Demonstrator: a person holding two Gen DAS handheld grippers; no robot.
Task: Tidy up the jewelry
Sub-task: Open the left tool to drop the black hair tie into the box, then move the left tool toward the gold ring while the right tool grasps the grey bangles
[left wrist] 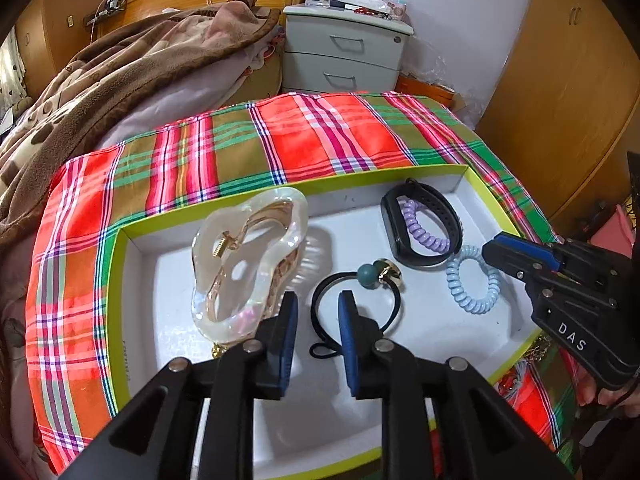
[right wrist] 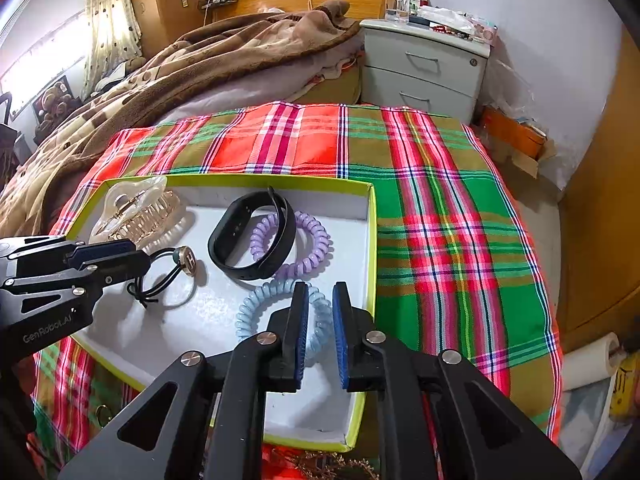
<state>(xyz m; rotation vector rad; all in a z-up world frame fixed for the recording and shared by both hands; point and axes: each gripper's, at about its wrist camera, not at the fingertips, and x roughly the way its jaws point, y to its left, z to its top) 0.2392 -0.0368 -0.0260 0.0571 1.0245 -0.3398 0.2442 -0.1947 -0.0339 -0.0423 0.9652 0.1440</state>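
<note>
A white box with a lime rim (left wrist: 120, 264) (right wrist: 372, 240) lies on a plaid cloth. In it are a pearly claw clip (left wrist: 248, 256) (right wrist: 132, 212), a black hair tie with a green bead and gold charm (left wrist: 360, 280) (right wrist: 176, 276), a black wristband (left wrist: 420, 224) (right wrist: 252, 236), a purple coil tie (left wrist: 426, 232) (right wrist: 304, 248) and a light blue coil tie (left wrist: 474, 280) (right wrist: 256, 308). My left gripper (left wrist: 318, 336) (right wrist: 120, 256) is open and empty above the black hair tie. My right gripper (right wrist: 320, 332) (left wrist: 490, 250) is slightly open over the blue coil tie, holding nothing.
The plaid cloth (left wrist: 280, 144) (right wrist: 440, 220) covers the surface. A bed with a brown blanket (left wrist: 120, 72) is at the left. A grey nightstand (left wrist: 344, 52) stands behind. Gold chain pieces (right wrist: 332, 468) lie near the box's front edge.
</note>
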